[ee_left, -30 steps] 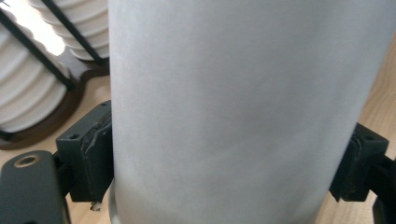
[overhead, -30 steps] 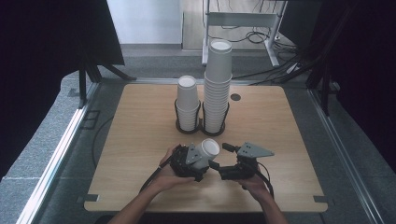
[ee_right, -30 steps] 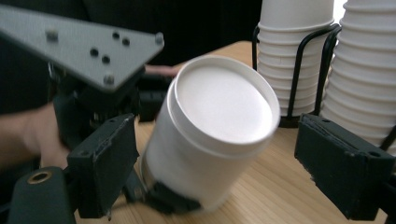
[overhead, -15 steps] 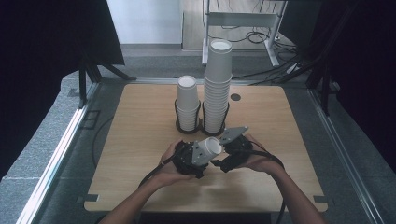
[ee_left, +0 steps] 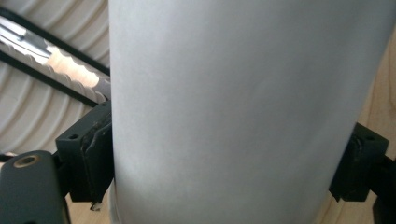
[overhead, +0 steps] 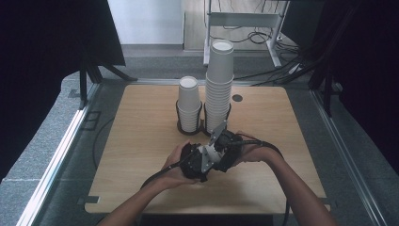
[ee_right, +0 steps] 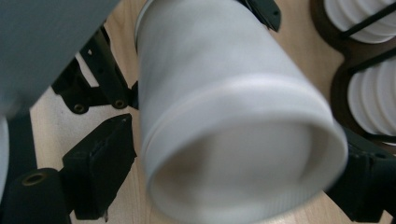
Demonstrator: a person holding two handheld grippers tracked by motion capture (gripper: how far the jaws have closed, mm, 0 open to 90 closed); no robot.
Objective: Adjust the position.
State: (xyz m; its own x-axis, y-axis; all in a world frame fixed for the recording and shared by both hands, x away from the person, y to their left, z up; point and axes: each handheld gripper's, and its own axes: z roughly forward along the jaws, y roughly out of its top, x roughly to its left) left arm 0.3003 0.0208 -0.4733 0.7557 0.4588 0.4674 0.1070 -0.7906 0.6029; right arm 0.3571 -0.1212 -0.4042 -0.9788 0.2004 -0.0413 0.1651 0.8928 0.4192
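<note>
A single white paper cup (overhead: 214, 152) lies on its side between both hands, low over the front middle of the table. My left gripper (overhead: 195, 161) is shut on its body; in the left gripper view the cup (ee_left: 243, 107) sits between both pads (ee_left: 91, 154). My right gripper (overhead: 227, 149) comes in from the right. Its jaws straddle the cup's open rim end (ee_right: 243, 154) and have just closed a touch. A thin gap still shows beside the left finger (ee_right: 100, 168), and the right finger is half hidden behind the rim.
Two stacks of white cups stand in black wire holders mid-table: a short stack (overhead: 189, 101) and a tall stack (overhead: 219, 80), just beyond the grippers and also at the right gripper view's right edge (ee_right: 369, 93). The wooden table (overhead: 136, 141) has a small dark hole (overhead: 237, 98).
The right hand has swung in from the right and slightly up, bringing its jaws around the cup's rim end. The left gripper has kept still, holding the cup.
</note>
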